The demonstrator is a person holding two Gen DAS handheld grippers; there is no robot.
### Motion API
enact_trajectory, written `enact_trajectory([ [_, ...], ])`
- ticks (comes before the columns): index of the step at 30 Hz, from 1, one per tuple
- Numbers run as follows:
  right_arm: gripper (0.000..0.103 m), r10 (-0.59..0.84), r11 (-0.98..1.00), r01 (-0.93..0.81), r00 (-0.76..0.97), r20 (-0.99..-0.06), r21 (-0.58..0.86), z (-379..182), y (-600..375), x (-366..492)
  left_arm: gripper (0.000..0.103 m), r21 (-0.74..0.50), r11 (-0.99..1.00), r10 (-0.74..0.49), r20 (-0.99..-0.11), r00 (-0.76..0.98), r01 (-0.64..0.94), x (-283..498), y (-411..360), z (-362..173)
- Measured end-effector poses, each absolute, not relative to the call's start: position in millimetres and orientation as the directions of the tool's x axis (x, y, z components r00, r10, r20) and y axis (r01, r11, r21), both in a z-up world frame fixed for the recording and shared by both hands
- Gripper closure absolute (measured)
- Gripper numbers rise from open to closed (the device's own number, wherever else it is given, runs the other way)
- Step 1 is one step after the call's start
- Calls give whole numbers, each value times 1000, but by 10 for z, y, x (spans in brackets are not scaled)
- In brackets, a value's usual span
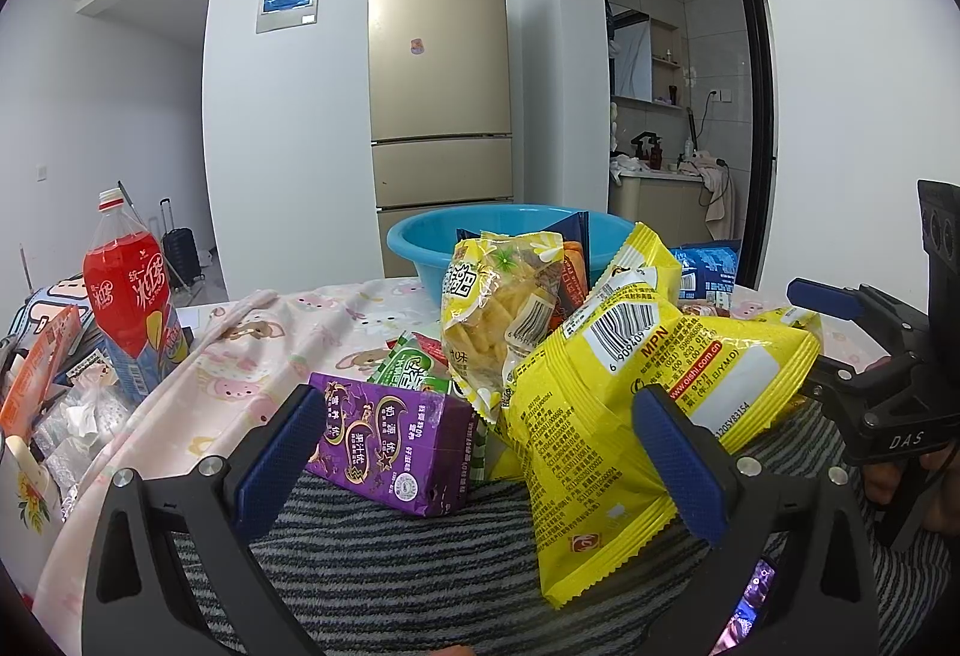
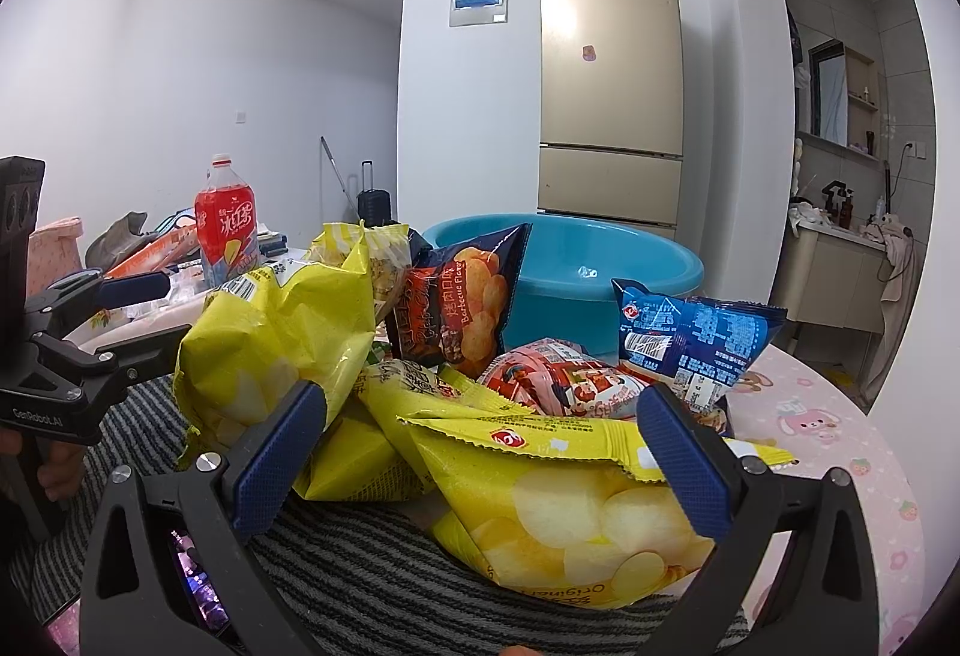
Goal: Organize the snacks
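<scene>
A pile of snack bags lies on a striped mat in front of a blue basin point(image 1: 420, 242), also in the right wrist view point(image 2: 660, 266). My left gripper point(image 1: 480, 452) is open, its jaws on either side of a purple carton point(image 1: 390, 446) and a yellow chip bag point(image 1: 630, 404), gripping neither. My right gripper point(image 2: 480, 452) is open, with a yellow chip bag point(image 2: 570, 506) lying between its jaws. Behind are a dark barbecue chip bag point(image 2: 462, 308), a blue bag point(image 2: 696, 338) and a pink-red pack point(image 2: 558, 380). Each gripper shows at the edge of the other's view.
A red drink bottle point(image 1: 132, 296) stands at the left among clutter; it also shows in the right wrist view point(image 2: 228, 230). A pink cartoon cloth point(image 1: 270, 344) covers the table. A gold fridge point(image 1: 441, 86) stands behind against the wall.
</scene>
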State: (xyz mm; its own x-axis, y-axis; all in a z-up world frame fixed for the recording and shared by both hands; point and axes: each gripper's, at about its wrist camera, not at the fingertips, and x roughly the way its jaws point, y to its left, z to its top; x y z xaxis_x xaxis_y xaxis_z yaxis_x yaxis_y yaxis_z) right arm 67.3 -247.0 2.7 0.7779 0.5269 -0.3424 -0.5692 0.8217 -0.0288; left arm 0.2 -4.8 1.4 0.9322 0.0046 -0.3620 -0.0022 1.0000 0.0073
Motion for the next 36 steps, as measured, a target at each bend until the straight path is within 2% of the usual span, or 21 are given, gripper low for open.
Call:
enact_trajectory([
  [36, 0, 526, 823, -568, 775, -351, -23, 8, -2474, 693, 0, 9, 1000, 5, -364, 931, -2, 0, -74, 28],
])
